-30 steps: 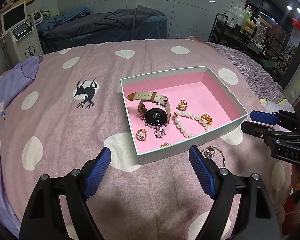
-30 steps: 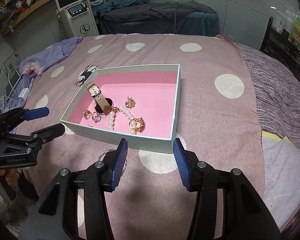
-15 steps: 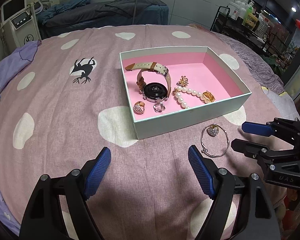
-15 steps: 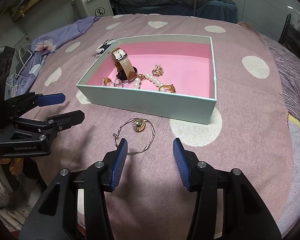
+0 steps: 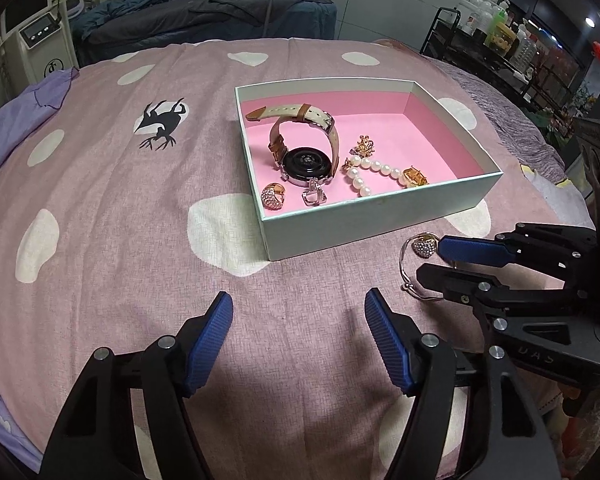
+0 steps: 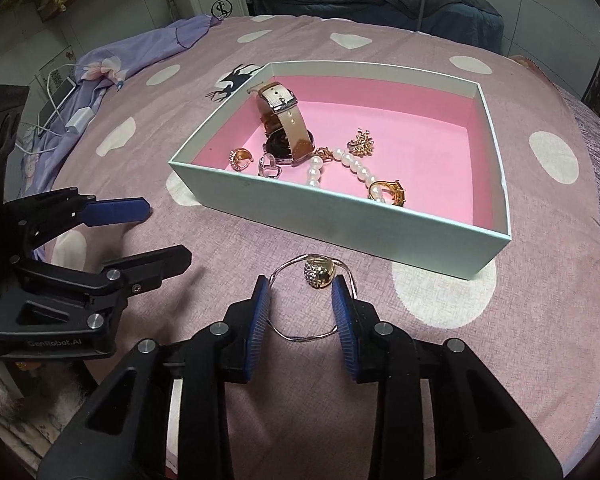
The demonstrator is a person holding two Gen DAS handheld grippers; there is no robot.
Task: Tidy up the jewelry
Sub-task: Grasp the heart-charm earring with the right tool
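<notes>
A silver bangle with a gold rhinestone heart (image 6: 318,274) lies on the pink spotted cloth in front of a pale green box with a pink lining (image 6: 340,216). My right gripper (image 6: 302,300) is open with its fingers on either side of the bangle, not closed on it. The bangle also shows in the left wrist view (image 5: 422,246), partly behind the right gripper (image 5: 440,260). The box (image 5: 372,224) holds a watch (image 5: 306,162), a pearl bracelet (image 5: 366,174) and rings. My left gripper (image 5: 298,312) is open and empty above bare cloth, left of the bangle.
The cloth covers a round table that drops away at its edges. A purple garment (image 6: 140,48) and a charger with cable (image 6: 76,118) lie at the far left. A white machine (image 5: 36,52) and a shelf of bottles (image 5: 496,28) stand beyond the table.
My right gripper has moved forward and down so its fingers now straddle the bangle. My left gripper has drawn slightly closer to the box.
</notes>
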